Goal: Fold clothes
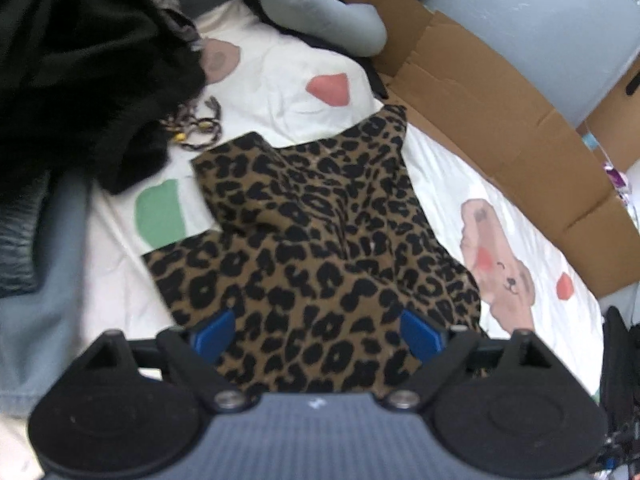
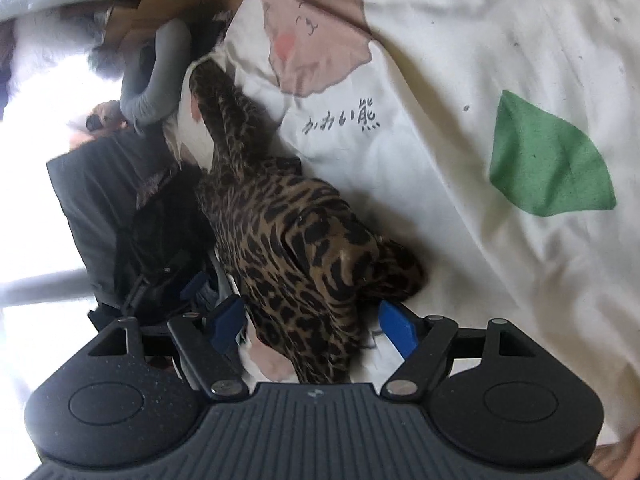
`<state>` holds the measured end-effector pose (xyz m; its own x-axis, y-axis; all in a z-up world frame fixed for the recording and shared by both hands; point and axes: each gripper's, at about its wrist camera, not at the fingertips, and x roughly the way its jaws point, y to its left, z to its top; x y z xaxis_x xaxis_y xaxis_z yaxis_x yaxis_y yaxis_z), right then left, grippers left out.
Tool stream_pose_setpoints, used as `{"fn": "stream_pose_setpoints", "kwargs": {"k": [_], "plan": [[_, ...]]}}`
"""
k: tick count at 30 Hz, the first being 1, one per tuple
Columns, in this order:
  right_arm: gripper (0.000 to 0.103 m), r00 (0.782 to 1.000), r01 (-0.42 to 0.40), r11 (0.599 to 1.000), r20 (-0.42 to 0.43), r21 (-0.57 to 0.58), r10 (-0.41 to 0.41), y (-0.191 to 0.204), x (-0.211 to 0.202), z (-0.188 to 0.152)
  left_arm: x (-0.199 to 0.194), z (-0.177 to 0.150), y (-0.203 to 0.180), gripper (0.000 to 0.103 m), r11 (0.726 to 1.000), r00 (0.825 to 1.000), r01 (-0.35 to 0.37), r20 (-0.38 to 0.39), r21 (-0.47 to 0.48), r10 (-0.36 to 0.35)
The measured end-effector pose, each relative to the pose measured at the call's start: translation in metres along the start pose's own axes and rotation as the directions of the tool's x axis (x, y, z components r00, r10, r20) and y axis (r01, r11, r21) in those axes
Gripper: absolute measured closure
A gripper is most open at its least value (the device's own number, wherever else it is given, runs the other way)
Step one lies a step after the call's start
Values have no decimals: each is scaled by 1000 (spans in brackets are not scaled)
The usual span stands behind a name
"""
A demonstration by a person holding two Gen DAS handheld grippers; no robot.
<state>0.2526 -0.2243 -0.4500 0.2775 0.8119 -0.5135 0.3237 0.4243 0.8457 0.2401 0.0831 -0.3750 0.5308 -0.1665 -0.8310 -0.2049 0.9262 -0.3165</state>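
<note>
A leopard-print garment [image 1: 312, 232] lies spread on a white bedsheet [image 1: 272, 76] printed with bears and coloured shapes. My left gripper [image 1: 318, 330] hovers over its near edge, blue fingers [image 1: 218, 330] wide apart, the cloth showing between them, so it is open. In the right wrist view the same leopard-print garment [image 2: 296, 240] runs away as a bunched strip. My right gripper [image 2: 316, 324] is open too, its blue fingers [image 2: 394, 326] straddling the near end of the cloth.
A black pile of clothes [image 1: 80, 60] sits at the left, with a patterned cord [image 1: 200, 128] beside it. A grey padded roll [image 1: 320, 12] lies at the back. Flattened cardboard [image 1: 500, 120] lines the right side. Denim [image 1: 36, 300] lies near left.
</note>
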Motion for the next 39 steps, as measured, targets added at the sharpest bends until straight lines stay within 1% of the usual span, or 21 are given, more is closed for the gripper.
{"fn": "stream_pose_setpoints", "kwargs": {"k": [4,7,12,14,15,16,17,18,20,22,24,26,29,32,33,34,35,36,37,38,39], "plan": [[22,999,-18,998,30,53,16,-4,2,3,19,7,-1,12,1000,1000,-15,0,-11,15],[21,998,-38,994,45,98,34,-6,4,5,30,15,4,12,998,998,-58,12,-13,58],[22,995,-92,981,55,173,84,-6,10,5,44,36,20,12,987,991,-133,19,-85,135],[23,992,-124,973,52,196,116,-5,15,4,50,45,23,12,985,989,-142,27,-101,145],[25,992,-125,973,54,196,116,-4,17,4,54,49,23,11,984,988,-147,27,-99,150],[29,992,-126,973,56,195,117,-2,18,4,58,52,23,11,984,987,-155,24,-90,158],[31,992,-124,973,58,193,115,-1,20,4,63,55,23,11,983,986,-165,20,-79,167],[32,993,-113,976,62,183,104,1,21,6,68,57,23,11,982,984,-174,14,-66,176],[36,991,-114,976,89,184,99,2,21,11,79,61,24,11,980,982,-190,0,-54,190],[42,988,-112,975,122,191,89,1,22,16,86,62,26,11,981,983,-183,-6,-62,183],[42,986,-107,974,146,198,79,0,22,19,91,63,28,11,982,984,-176,-10,-75,176],[46,985,-102,975,157,197,72,-1,23,22,96,64,29,11,981,985,-174,-14,-81,173],[54,984,-97,976,169,193,64,-3,25,27,101,67,27,13,983,985,-174,-16,-65,174],[67,983,-82,976,178,202,46,-6,27,30,103,70,25,24,982,983,-182,-17,-54,182],[78,983,-66,977,179,204,30,-7,28,30,103,70,24,35,982,983,-183,-17,-48,182],[86,983,-52,978,180,204,15,-8,29,31,103,71,24,50,982,983,-182,-21,-42,181],[91,982,-42,980,188,194,5,-8,28,32,103,71,24,58,983,984,-176,-27,-43,175],[97,981,-31,983,195,183,-5,-8,27,34,102,72,25,81,986,987,-161,-28,-53,159],[99,979,-21,985,205,169,-14,-7,26,35,99,71,27,95,987,990,-139,-18,-80,138],[100,975,-13,990,223,137,-18,-3,21,37,94,71,30,96,986,993,-117,0,-119,118],[101,970,-7,994,240,109,-19,1,17,40,90,69,30,98,985,994,-105,16,-139,108]]}}
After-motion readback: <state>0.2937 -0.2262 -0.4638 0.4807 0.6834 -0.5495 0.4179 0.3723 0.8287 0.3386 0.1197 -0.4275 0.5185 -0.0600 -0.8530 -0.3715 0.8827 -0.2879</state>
